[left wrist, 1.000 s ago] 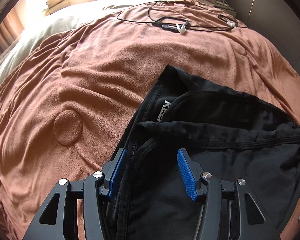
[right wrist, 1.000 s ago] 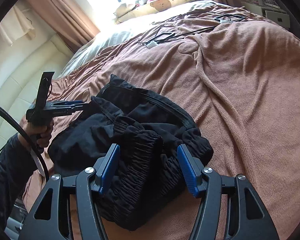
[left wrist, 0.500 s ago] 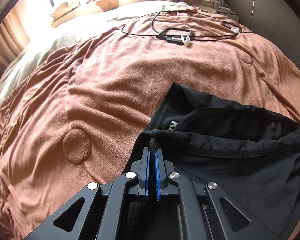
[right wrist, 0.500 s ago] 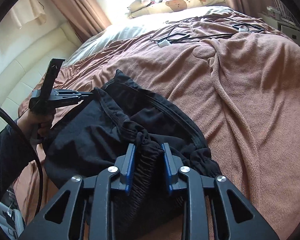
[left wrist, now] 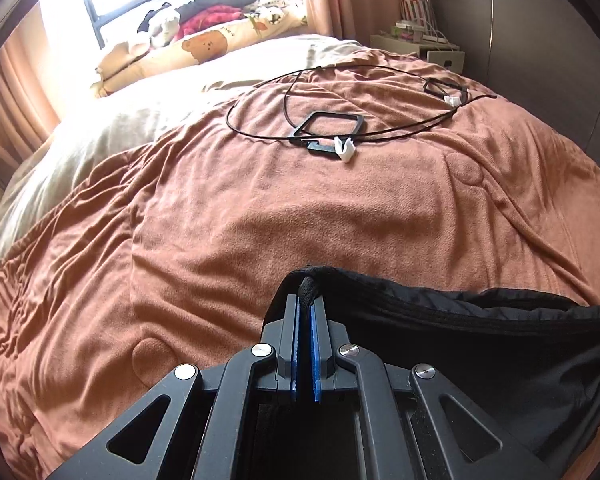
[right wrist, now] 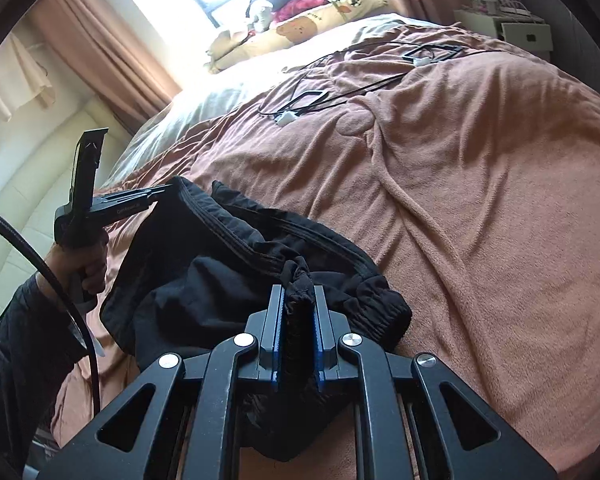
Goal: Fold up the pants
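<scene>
Two grippers clamped on black pants above brown blanket. Left gripper: pinched hem edge protruding past fingertips. Right gripper: bunched elastic waistband squeezed between blue pads.

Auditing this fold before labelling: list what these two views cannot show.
- Pants legs and hems: right wrist view, bunched fabric and the right gripper hide them.
- Pants' right end: left wrist view, cut off by the frame edge.
- Fabric held by the left gripper: its fingers cover it.
</scene>
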Demonstrator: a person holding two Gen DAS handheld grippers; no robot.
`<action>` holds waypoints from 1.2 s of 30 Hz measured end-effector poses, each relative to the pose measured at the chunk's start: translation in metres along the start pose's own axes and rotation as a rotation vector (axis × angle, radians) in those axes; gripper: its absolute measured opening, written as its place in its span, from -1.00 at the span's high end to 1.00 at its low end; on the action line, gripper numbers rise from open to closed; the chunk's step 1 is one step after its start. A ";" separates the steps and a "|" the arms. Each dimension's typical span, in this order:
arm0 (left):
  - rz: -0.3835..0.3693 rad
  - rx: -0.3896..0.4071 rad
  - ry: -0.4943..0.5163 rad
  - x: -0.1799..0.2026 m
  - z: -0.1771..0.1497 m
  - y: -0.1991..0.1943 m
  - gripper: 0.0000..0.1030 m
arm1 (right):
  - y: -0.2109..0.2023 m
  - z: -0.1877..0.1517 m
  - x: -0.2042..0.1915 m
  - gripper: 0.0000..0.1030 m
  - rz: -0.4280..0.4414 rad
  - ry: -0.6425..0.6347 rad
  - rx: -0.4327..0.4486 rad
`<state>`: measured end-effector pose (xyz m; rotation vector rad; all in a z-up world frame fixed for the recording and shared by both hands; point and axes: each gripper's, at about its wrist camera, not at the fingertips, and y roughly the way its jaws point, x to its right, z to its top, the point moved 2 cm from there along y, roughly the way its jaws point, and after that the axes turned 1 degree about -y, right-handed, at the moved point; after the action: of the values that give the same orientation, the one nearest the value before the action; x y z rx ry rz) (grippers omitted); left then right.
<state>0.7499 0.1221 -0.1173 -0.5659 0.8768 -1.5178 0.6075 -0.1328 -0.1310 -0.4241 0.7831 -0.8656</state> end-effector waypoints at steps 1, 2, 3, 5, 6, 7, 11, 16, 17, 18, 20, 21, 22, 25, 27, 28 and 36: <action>0.002 -0.003 0.008 0.004 0.002 0.003 0.90 | 0.000 0.001 0.003 0.82 -0.008 0.024 -0.007; 0.003 -0.006 0.014 0.007 0.003 0.006 0.90 | -0.001 0.000 0.006 0.82 -0.015 0.046 -0.012; 0.003 -0.008 0.019 0.010 0.004 0.009 0.90 | -0.002 0.000 0.007 0.82 -0.022 0.065 -0.017; 0.004 -0.014 0.027 0.016 0.007 0.017 0.90 | -0.005 0.001 0.010 0.82 -0.038 0.092 -0.016; 0.004 -0.017 0.030 0.018 0.008 0.021 0.90 | -0.005 0.001 0.011 0.82 -0.048 0.098 -0.016; 0.006 -0.022 0.032 0.020 0.008 0.025 0.90 | -0.005 0.002 0.011 0.82 -0.056 0.106 -0.018; 0.014 -0.042 0.034 0.026 0.011 0.043 0.90 | -0.004 0.001 0.012 0.82 -0.067 0.131 -0.031; 0.064 -0.098 0.003 0.025 0.015 0.064 0.57 | 0.005 0.002 0.015 0.77 -0.100 0.130 -0.047; 0.070 -0.103 -0.010 0.022 0.015 0.065 0.33 | 0.006 0.002 0.016 0.62 -0.105 0.135 -0.050; 0.062 -0.097 -0.025 0.019 0.015 0.063 0.13 | 0.005 0.001 0.018 0.52 -0.111 0.146 -0.052; 0.040 -0.078 -0.059 0.011 0.015 0.054 -0.12 | -0.001 -0.001 0.020 -0.15 -0.102 0.167 -0.039; 0.030 -0.069 -0.072 0.008 0.014 0.049 -0.16 | -0.007 -0.003 0.021 -0.28 -0.099 0.173 -0.022; 0.027 -0.066 -0.084 0.003 0.013 0.044 -0.16 | -0.013 -0.005 0.023 -0.35 -0.093 0.180 0.002; 0.022 -0.062 -0.116 -0.012 0.008 0.029 -0.16 | -0.021 -0.014 0.028 -0.35 -0.057 0.210 0.001; 0.015 -0.054 -0.142 -0.023 0.003 0.017 -0.16 | -0.023 -0.022 0.030 -0.35 -0.019 0.243 -0.010; 0.014 -0.051 -0.153 -0.028 -0.001 0.010 -0.16 | -0.024 -0.025 0.032 -0.35 -0.009 0.252 -0.014; 0.023 -0.038 -0.217 -0.059 -0.041 -0.040 -0.16 | -0.026 -0.058 0.037 -0.35 0.084 0.317 -0.076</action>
<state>0.7027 0.1876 -0.1013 -0.7311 0.7428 -1.3921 0.5653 -0.1797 -0.1688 -0.3217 1.1208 -0.8359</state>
